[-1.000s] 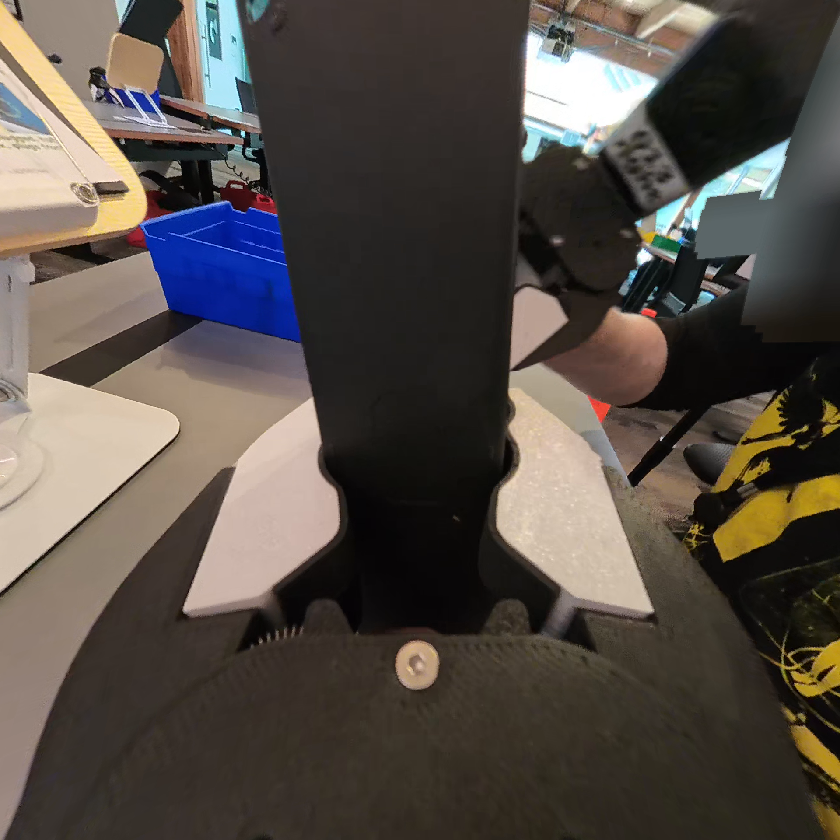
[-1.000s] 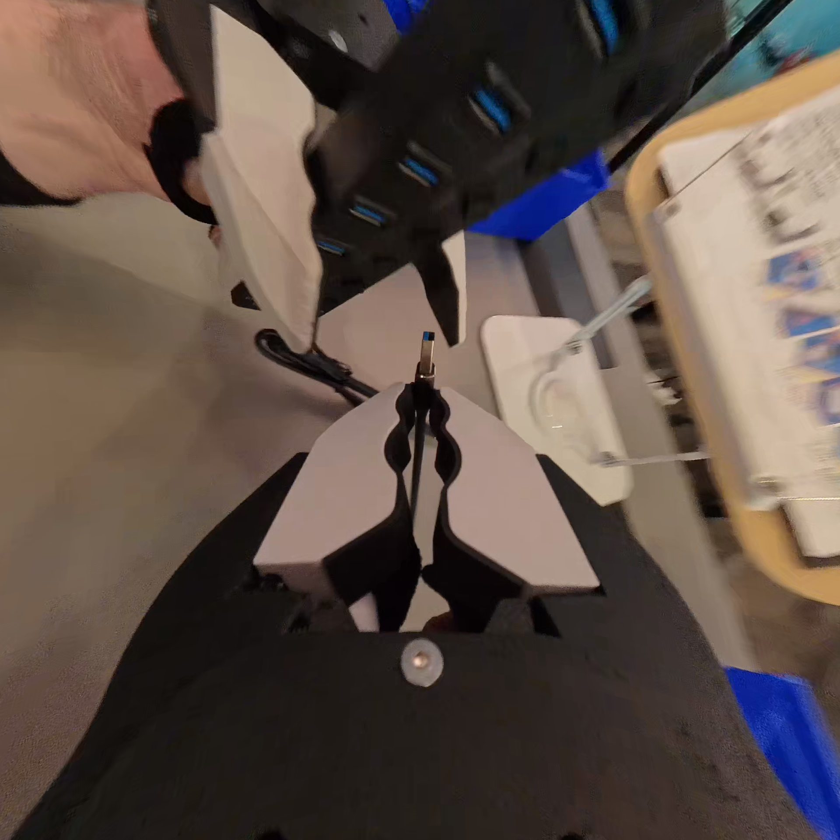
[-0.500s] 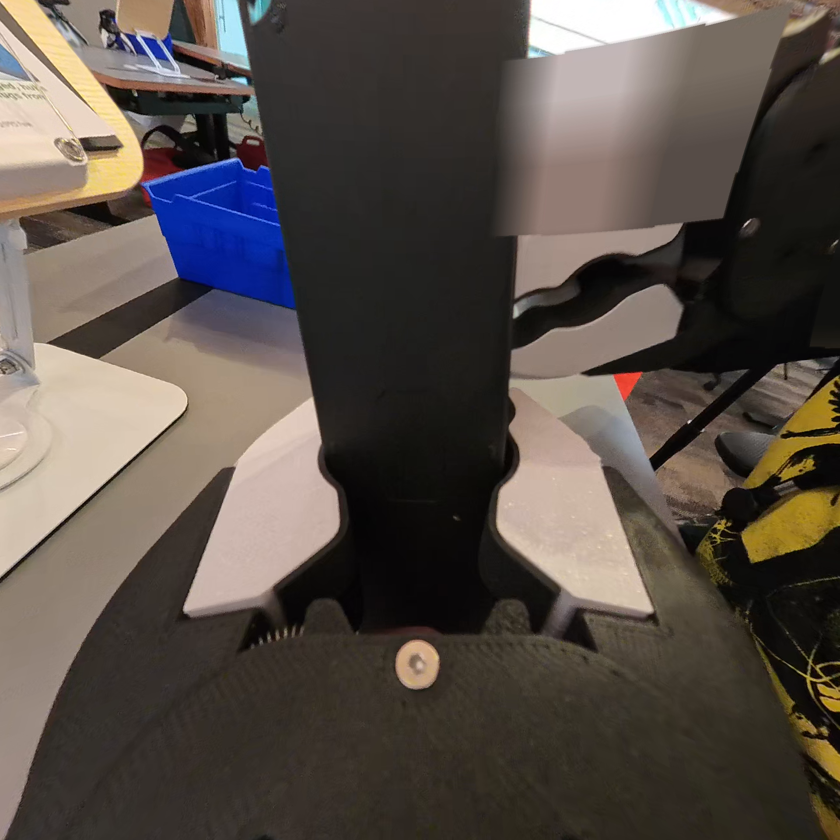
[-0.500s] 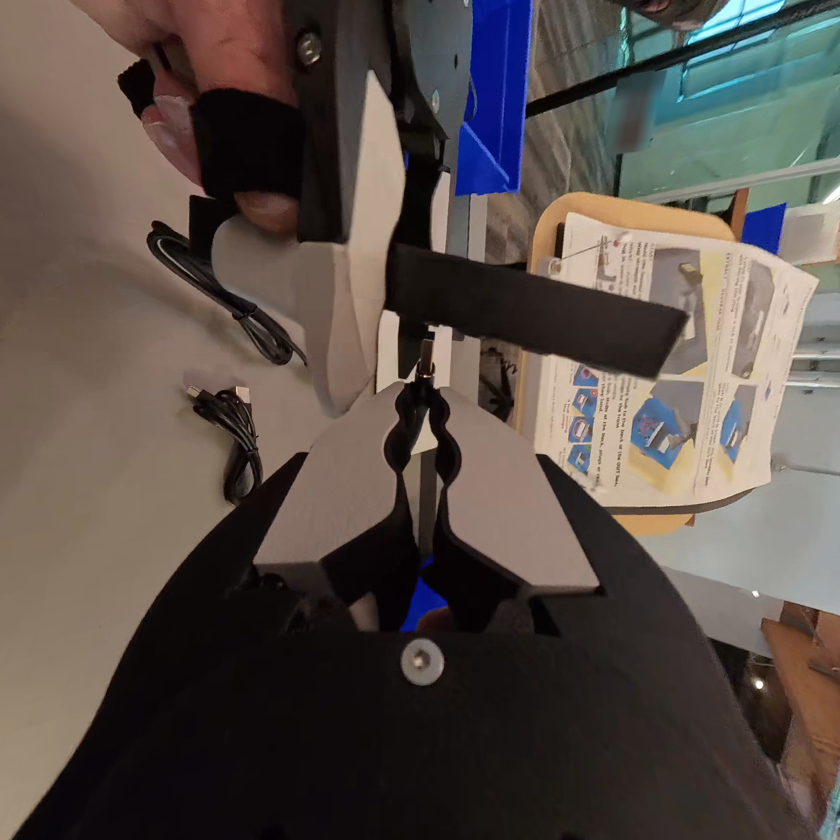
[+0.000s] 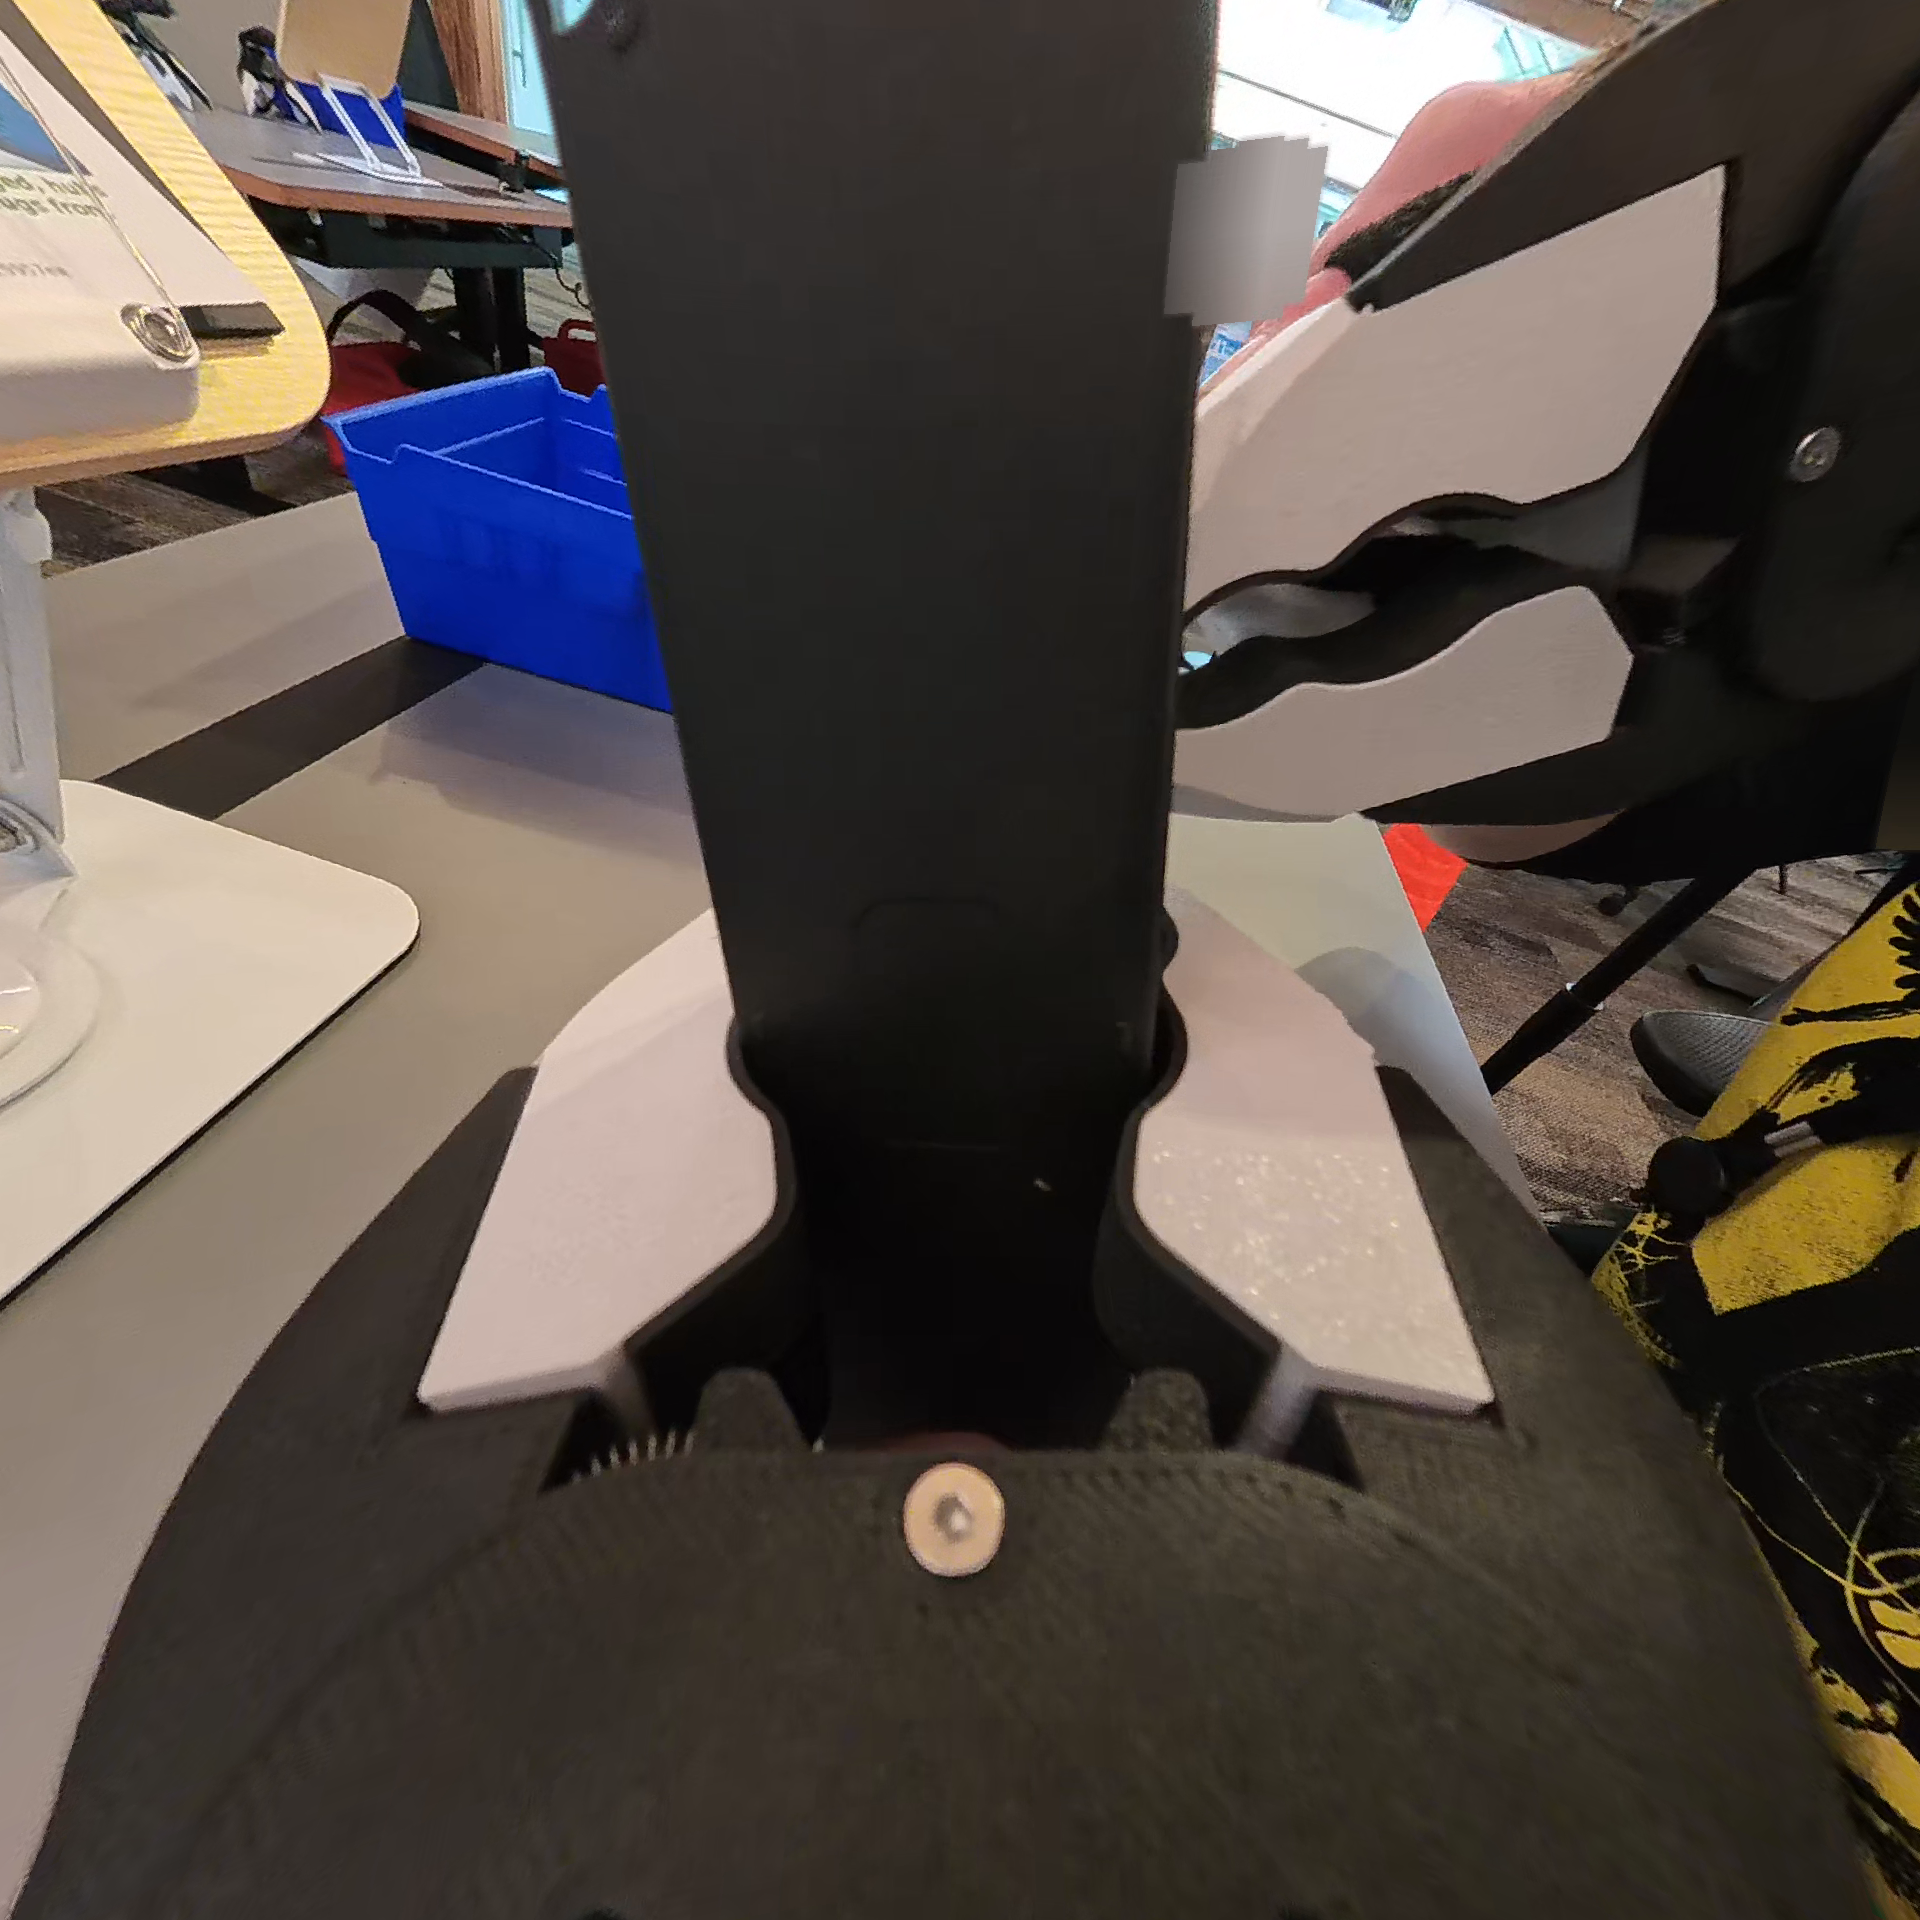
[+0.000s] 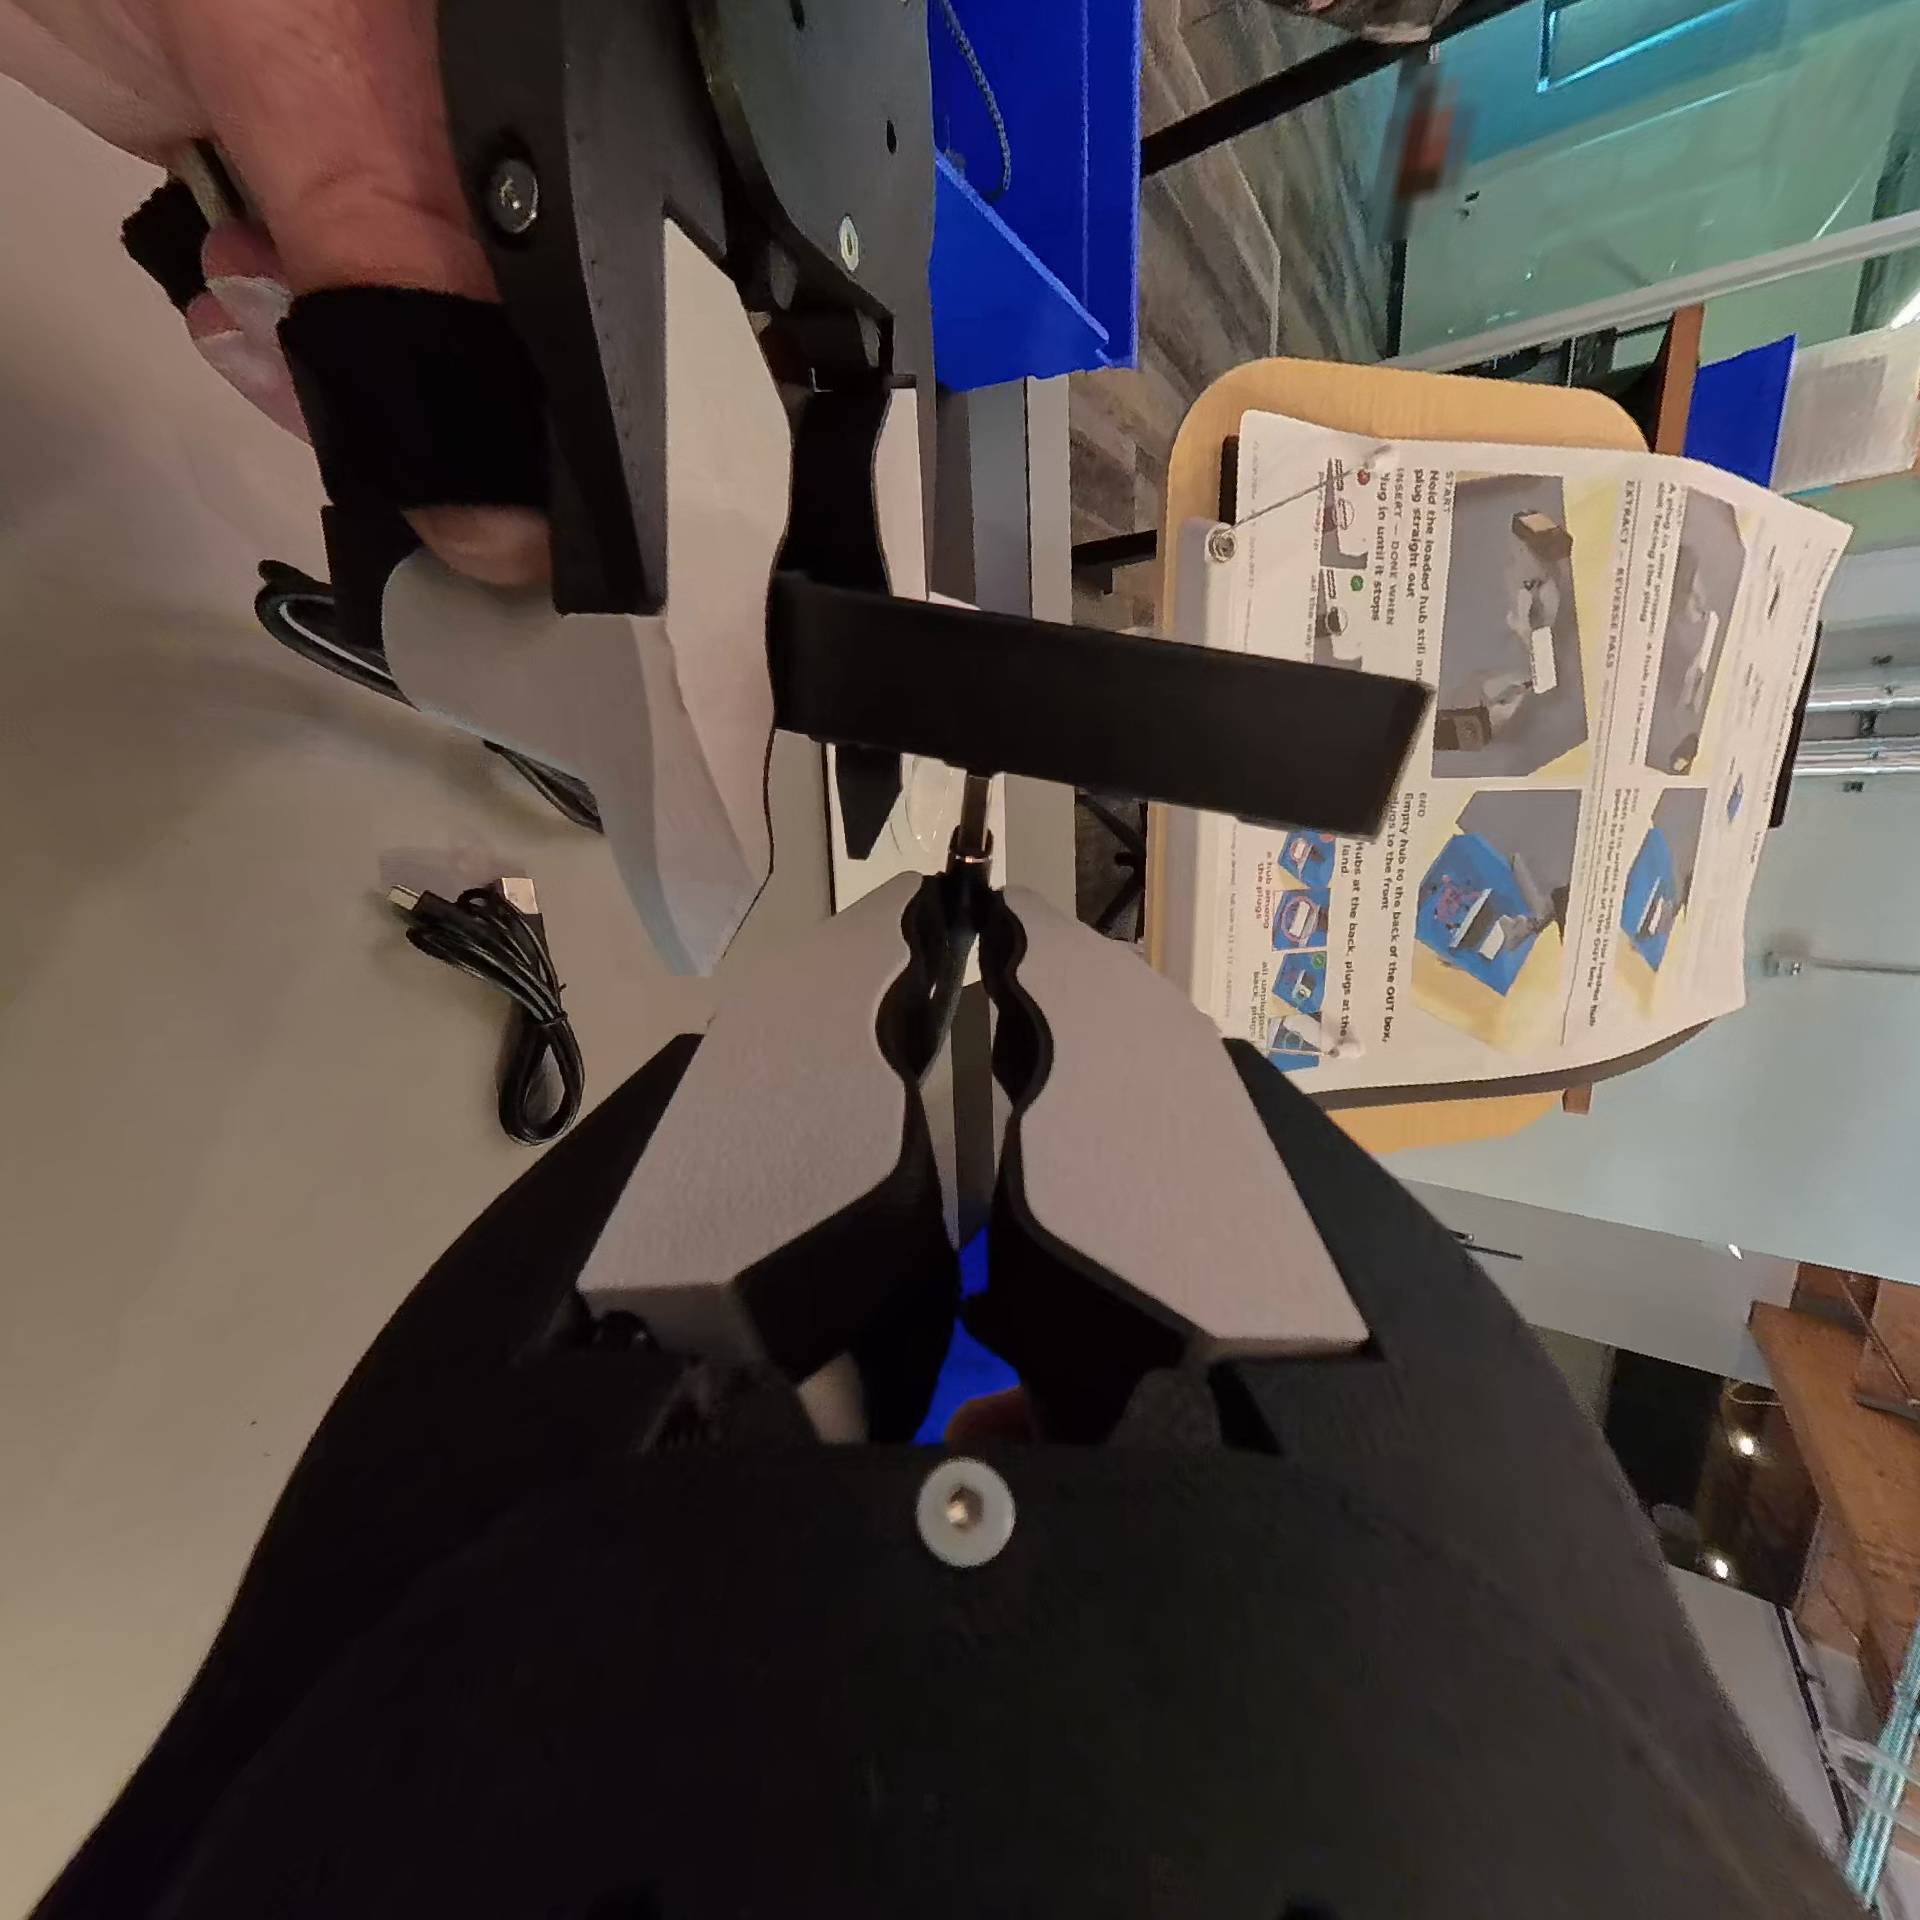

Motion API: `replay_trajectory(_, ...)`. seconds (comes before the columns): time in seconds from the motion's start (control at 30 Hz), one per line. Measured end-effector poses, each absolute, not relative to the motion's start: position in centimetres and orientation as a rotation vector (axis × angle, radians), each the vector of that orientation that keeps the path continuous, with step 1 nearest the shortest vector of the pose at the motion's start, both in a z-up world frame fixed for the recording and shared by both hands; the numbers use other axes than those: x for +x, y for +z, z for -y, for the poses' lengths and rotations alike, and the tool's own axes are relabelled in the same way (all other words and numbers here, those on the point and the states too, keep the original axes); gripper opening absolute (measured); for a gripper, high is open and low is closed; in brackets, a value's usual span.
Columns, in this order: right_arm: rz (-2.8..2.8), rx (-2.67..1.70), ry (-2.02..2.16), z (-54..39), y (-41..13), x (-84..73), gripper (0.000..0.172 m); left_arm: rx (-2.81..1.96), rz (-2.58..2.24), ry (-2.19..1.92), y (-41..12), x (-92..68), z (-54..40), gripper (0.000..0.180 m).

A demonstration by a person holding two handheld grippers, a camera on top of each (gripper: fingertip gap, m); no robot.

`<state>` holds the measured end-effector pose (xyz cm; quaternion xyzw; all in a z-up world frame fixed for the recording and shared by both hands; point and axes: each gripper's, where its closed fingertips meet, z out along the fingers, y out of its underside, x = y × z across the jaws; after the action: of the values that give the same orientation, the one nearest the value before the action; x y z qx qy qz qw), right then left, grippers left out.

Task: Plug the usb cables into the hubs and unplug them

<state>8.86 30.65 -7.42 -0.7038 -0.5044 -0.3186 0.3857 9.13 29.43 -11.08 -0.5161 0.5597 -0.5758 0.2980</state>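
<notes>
Hub (image 6: 1091, 696) taken as landmark: a long black bar, clamped at one end between the wide-spread fingers (image 5: 623, 1195) of the left hand-held gripper (image 5: 951, 1039), both pads bearing on its sides. In the right wrist view its long axis is seen running crosswise, with the port edge turned toward the right hand-held gripper (image 6: 961, 914).

The right hand-held gripper is nearly closed on the black body of a plug (image 6: 971, 831), held directly below the hub's port edge. The plug's axis is set square to the hub's long axis; its metal tip is seen at, and apparently just entering, the edge. How deep it sits cannot be told.

Judgement: the coming move is a straight push of the plug along its own axis into the hub. The right hand-held gripper is the nearer one.

A spare cable (image 6: 509, 997) lies coiled on the worktop (image 6: 208, 1143), well to the left of the hub.
</notes>
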Motion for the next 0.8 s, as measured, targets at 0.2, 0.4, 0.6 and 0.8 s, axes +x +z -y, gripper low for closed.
replay_trajectory(0.2,1.279,-1.809,-0.852,-30.6,-7.4,8.7,0.006,-1.382,-1.474,-1.512,-11.1,9.2,-29.7,0.067)
replay_trajectory(0.4,1.290,-1.791,-0.914,-30.9,-7.2,8.4,0.006,-1.420,-1.476,-1.493,-11.4,9.1,-30.0,0.067)
replay_trajectory(0.6,1.342,-1.751,-0.978,-31.0,-7.4,8.5,0.006,-1.463,-1.502,-1.458,-12.1,9.2,-30.0,0.067)
replay_trajectory(0.8,1.352,-1.737,-0.996,-31.3,-7.7,8.5,0.005,-1.487,-1.494,-1.430,-12.5,9.4,-30.3,0.067)
